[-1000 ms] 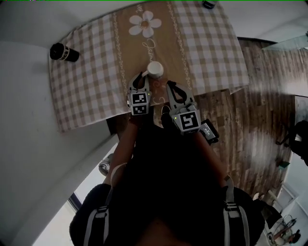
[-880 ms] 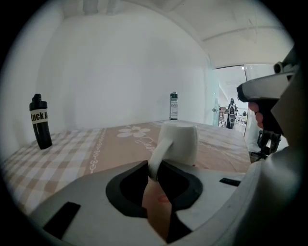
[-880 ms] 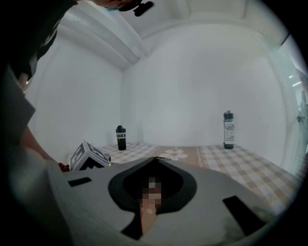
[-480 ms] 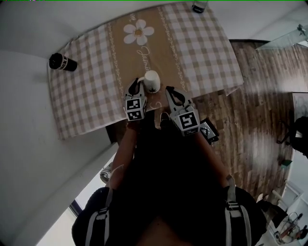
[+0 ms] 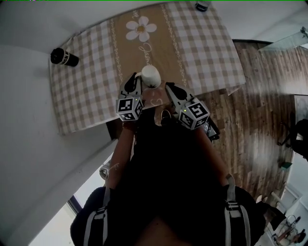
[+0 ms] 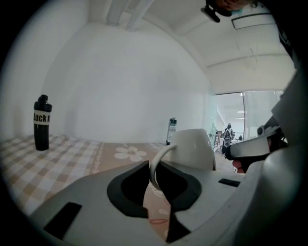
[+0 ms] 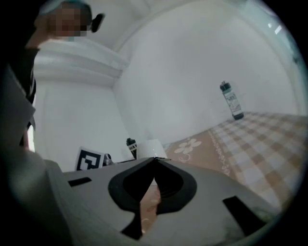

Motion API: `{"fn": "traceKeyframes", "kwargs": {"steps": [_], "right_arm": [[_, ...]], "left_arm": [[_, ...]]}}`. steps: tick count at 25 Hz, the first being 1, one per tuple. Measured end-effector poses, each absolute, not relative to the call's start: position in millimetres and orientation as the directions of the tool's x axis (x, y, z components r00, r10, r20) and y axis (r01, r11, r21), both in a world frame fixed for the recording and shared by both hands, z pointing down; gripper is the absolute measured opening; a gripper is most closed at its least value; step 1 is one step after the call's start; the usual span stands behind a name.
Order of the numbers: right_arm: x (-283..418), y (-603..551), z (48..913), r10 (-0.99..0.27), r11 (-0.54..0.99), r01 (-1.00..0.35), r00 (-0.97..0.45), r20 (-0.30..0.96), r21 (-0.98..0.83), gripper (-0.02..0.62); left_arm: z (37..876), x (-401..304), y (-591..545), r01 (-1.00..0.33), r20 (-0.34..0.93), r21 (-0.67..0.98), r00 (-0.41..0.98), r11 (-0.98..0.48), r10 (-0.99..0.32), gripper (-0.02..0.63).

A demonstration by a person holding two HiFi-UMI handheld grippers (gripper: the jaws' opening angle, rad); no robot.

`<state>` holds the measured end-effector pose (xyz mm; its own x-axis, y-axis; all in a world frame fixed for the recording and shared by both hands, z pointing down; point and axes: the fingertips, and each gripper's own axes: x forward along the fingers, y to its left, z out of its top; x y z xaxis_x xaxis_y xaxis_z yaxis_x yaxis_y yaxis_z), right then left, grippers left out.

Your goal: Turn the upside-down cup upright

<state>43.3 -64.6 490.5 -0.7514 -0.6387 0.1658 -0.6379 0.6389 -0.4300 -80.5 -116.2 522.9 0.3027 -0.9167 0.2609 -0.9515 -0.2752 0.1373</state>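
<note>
A white cup (image 5: 150, 76) hangs just above the checked tablecloth (image 5: 91, 96), near the table's front edge. My left gripper (image 5: 137, 80) is shut on its handle. In the left gripper view the thin handle (image 6: 155, 166) sits pinched between the two jaws, and the cup body (image 6: 195, 149) stands beyond them, base up and narrower at the top. My right gripper (image 5: 168, 87) hovers just right of the cup, shut and empty. In the right gripper view its jaws (image 7: 155, 159) meet, with the cup (image 7: 153, 147) straight behind them.
A black bottle (image 5: 64, 56) stands at the table's left edge. A second bottle (image 5: 202, 6) stands at the far edge. A brown runner with a daisy print (image 5: 141, 29) runs down the middle. Wooden floor (image 5: 260, 110) lies to the right, a white wall to the left.
The left gripper has risen with the cup, which now hangs off the cloth. The right gripper has rolled about its own axis but stayed in place.
</note>
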Motion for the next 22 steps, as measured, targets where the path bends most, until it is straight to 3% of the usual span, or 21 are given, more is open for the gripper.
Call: {"fn": "traceKeyframes", "kwargs": {"steps": [10, 13, 18, 22], "right_arm": [[18.3, -56.8, 462.7, -0.462, 0.590, -0.161, -0.871, -0.167, -0.791, 0.033], [13.8, -58.9, 461.5, -0.443, 0.517, -0.013, -0.860, -0.254, -0.856, 0.109], [13.3, -59.2, 450.9, -0.412, 0.418, 0.245, -0.807, -0.422, -0.875, 0.118], [3.6, -47.0, 429.9, -0.305, 0.421, 0.404, -0.780, -0.546, -0.812, 0.118]], "left_arm": [[438.4, -85.9, -111.9, -0.906, 0.095, 0.189, 0.401, -0.379, -0.911, 0.049], [426.0, -82.4, -111.4, -0.891, 0.068, 0.205, 0.425, -0.404, -0.903, 0.049], [422.6, -80.6, -109.8, -0.859, 0.032, 0.233, 0.476, -0.457, -0.879, 0.051], [420.2, -81.0, -99.3, -0.780, -0.048, 0.290, 0.566, -0.554, -0.823, 0.051]]}}
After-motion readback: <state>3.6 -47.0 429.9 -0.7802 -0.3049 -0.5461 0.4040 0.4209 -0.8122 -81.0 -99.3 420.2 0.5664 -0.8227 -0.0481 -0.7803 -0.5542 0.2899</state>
